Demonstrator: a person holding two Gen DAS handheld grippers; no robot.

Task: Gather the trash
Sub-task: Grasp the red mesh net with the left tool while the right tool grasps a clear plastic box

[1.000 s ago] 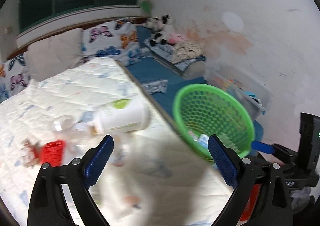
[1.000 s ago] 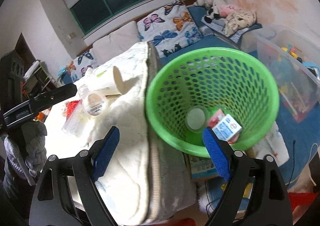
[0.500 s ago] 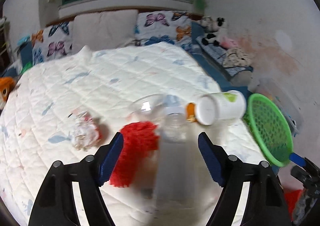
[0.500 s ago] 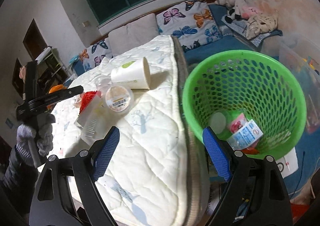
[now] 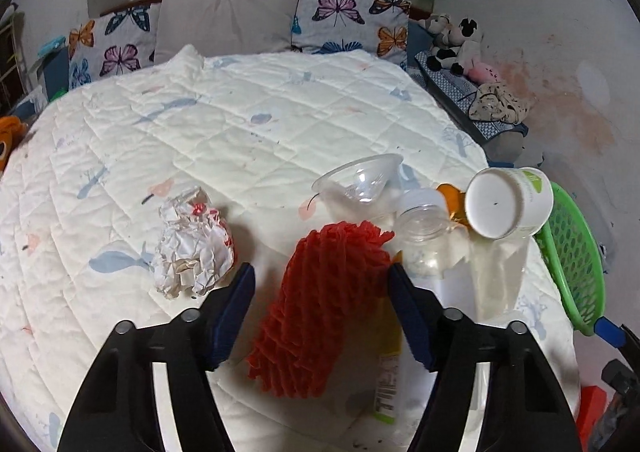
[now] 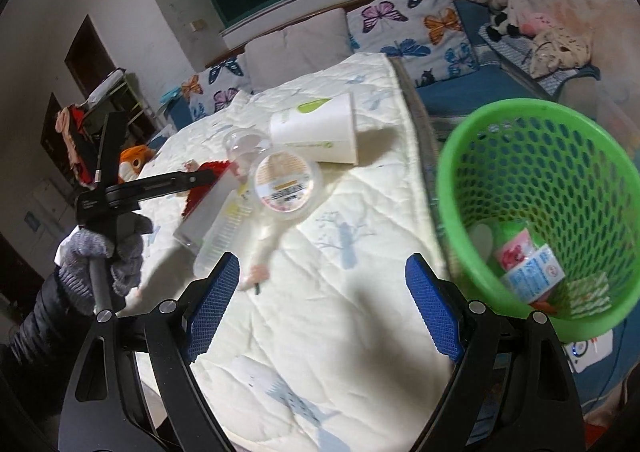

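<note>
Left wrist view: the left gripper hovers with fingers spread wide astride the red foam net, lined up to pinch it. The right gripper, equally agape and empty, waits near the green basket beside the bed, ready for drops.

No lettering legible in either view.

Cup: white paper, green leaf mark, a line of green print near its rim, too small to read.

Tub lid: round label, orange band above dark lines of print, blurred.

Bottle: strip label with yellow and green and fine print, unreadable.

Carton in the basket: blue and white print with a small red mark, characters not resolved. Pink packet beside it, printed in red, also unreadable.
</note>
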